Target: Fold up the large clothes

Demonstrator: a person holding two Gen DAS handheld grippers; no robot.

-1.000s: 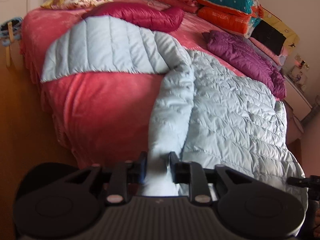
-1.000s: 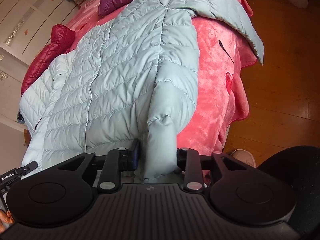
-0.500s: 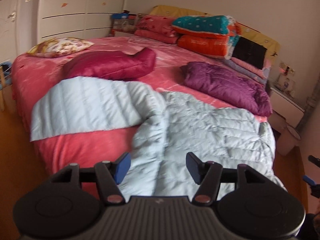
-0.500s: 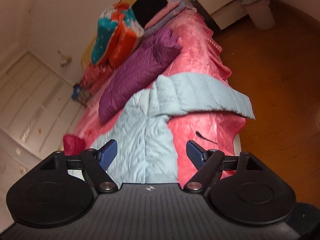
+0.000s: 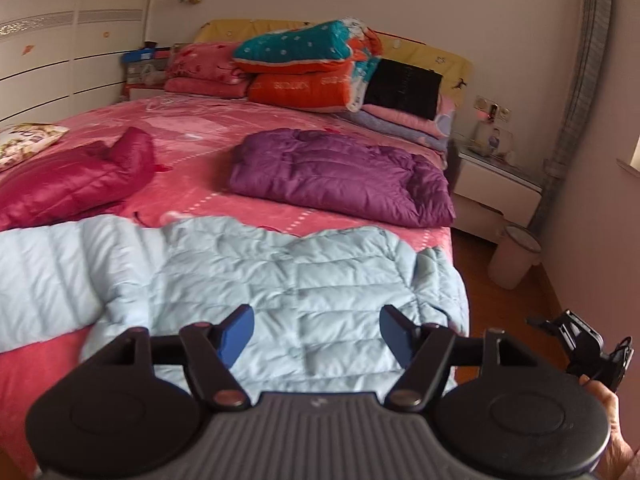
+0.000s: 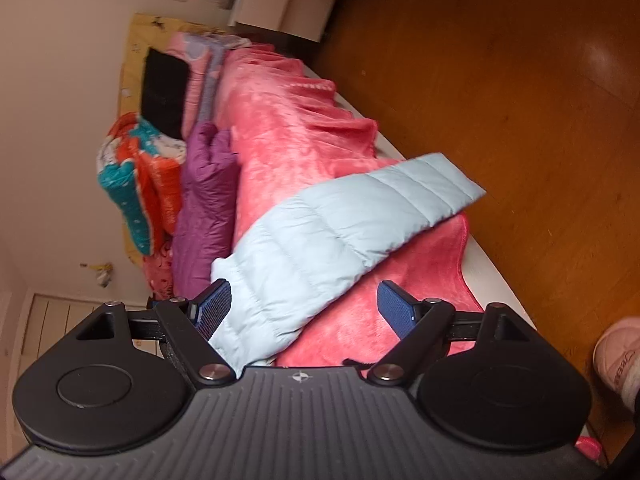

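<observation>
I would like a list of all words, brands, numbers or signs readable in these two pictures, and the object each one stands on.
Orange folded quilt: repeated pale lettering along its side, too blurred to read.
Pink shoe: letters on its side, cut off and too blurred to read.
Right gripper body: a small star-shaped emblem, no words.
Black cushion: faint marks, not readable.
Nothing else carries legible text.

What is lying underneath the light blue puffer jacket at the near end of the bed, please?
The light blue puffer jacket lies spread on the pink bedspread, one sleeve draped over the bed's side. Anything between jacket and bedspread is covered and cannot be seen.
</observation>
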